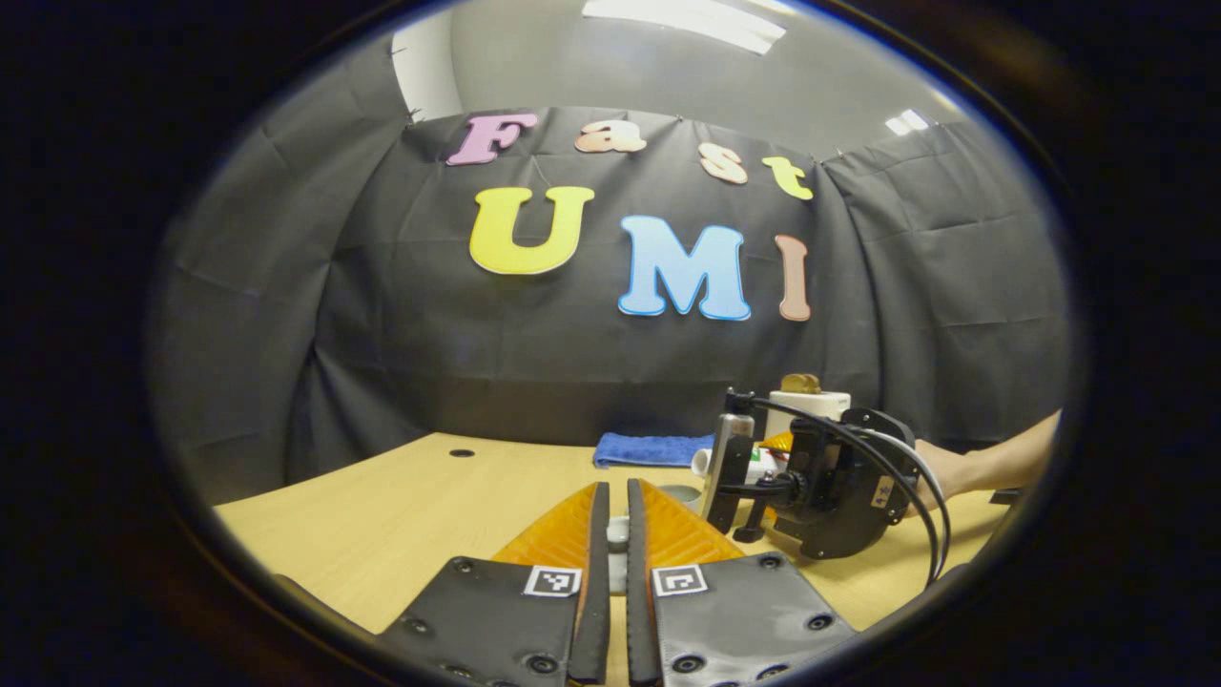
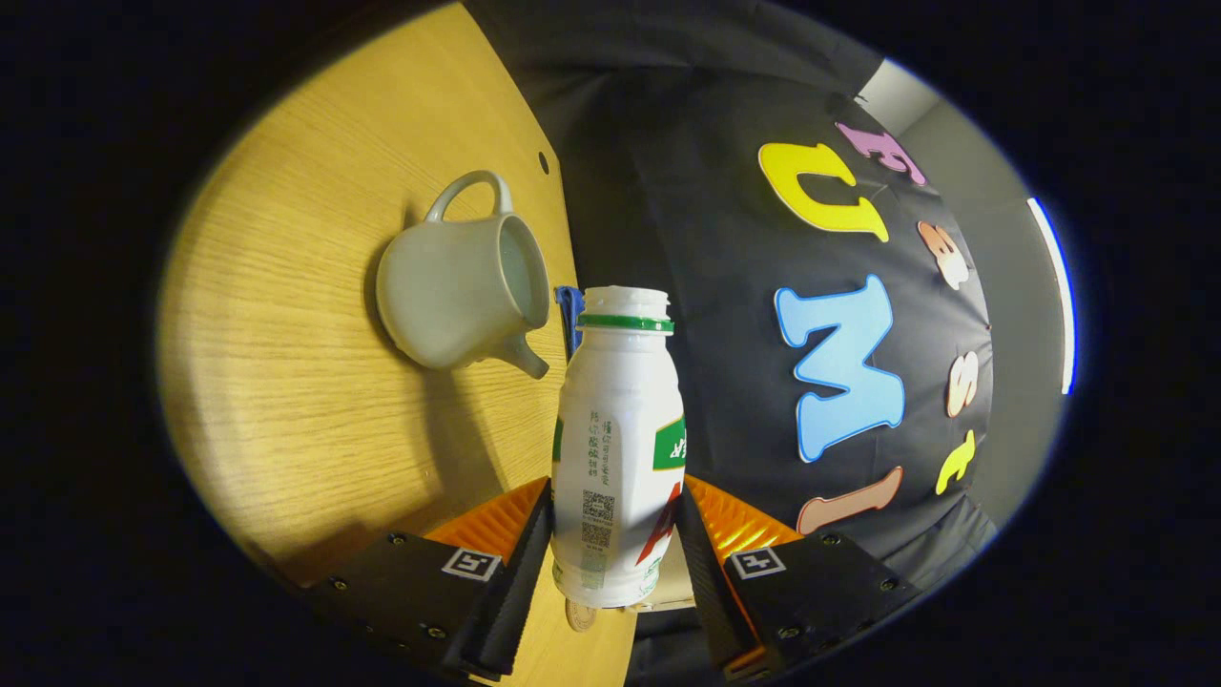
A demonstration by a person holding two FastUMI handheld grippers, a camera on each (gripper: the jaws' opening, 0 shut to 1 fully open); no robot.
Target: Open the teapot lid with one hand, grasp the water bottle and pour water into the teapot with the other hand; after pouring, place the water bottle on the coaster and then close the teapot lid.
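In the right gripper view, the right hand-held gripper [image 2: 615,534] clamps a white plastic water bottle [image 2: 615,448] between both fingers, gripping its lower body. The bottle is uncapped, with a green ring under the open mouth, which points toward 12 o'clock in this rolled view. The pale ceramic teapot [image 2: 458,291] sits on the wooden bench [image 2: 286,410] at about 10 o'clock from the bottle, lid off, handle toward 12 o'clock and spout toward the bottle.

In the left gripper view, the left hand-held gripper [image 1: 616,534] is drawn narrow, with a small pale object, likely the teapot lid [image 1: 618,539], between its fingers. At 2 o'clock a person's hand [image 1: 940,472] holds the right hand-held gripper [image 1: 739,472] low over the bench [image 1: 401,515]. A folded blue cloth [image 1: 649,448] lies at the far edge.
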